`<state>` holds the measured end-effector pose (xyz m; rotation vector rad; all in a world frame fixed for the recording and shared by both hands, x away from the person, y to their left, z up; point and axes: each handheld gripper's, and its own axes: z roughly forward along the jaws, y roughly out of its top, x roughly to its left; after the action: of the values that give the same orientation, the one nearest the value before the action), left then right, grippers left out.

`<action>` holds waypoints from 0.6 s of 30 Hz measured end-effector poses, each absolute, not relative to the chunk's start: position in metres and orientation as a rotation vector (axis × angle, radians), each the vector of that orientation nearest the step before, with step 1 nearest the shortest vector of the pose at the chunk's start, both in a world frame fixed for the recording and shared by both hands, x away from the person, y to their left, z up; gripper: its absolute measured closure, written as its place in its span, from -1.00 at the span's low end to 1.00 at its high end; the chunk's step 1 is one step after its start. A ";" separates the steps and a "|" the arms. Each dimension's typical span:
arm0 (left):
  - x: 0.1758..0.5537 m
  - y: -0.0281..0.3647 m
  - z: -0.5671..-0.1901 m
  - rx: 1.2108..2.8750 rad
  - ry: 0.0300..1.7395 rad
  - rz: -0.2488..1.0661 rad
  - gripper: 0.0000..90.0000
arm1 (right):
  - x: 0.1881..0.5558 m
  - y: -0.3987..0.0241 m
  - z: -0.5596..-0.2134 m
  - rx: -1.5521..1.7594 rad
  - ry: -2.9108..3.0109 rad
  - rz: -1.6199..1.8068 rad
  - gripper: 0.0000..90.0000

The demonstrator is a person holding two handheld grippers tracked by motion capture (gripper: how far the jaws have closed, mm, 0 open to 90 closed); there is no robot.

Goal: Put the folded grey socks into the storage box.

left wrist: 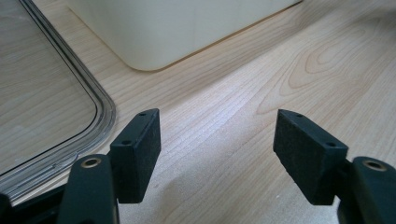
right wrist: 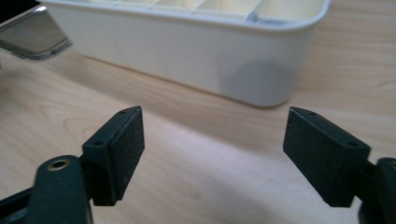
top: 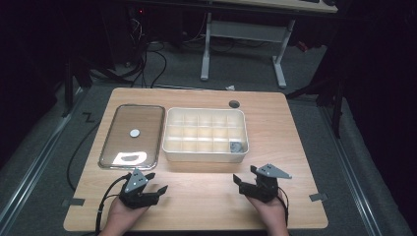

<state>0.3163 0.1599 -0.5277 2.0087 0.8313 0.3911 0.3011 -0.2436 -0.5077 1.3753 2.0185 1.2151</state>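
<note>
Small grey item in divided box too small to identify (corner compartment), clear lid cropped.

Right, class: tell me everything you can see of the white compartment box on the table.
The white compartment box looks like glossy plastic, a rectangle with rounded corners, split by thin dividers into a grid of small cells. It sits flat on the wooden table, lid off, beside a clear lid. A small grey object lies in its near right cell.

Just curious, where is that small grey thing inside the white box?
In the high view, the small grey thing lies in the white box's near right corner compartment, just beyond the right gripper.
</note>
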 end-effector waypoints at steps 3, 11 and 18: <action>0.316 0.160 -0.528 1.995 0.846 0.393 -0.28 | 0.284 -0.239 -0.517 1.343 1.978 1.239 -0.64; 0.308 0.160 -0.523 1.964 0.851 0.430 -0.30 | 0.279 -0.239 -0.527 1.328 2.005 1.250 -0.66; 0.304 0.166 -0.525 1.962 0.867 0.417 -0.32 | 0.278 -0.235 -0.526 1.275 1.994 1.276 -0.64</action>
<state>0.3039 0.1655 -0.5255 1.9623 0.8669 0.4168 0.2785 -0.2354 -0.5265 1.2748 1.9941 1.2759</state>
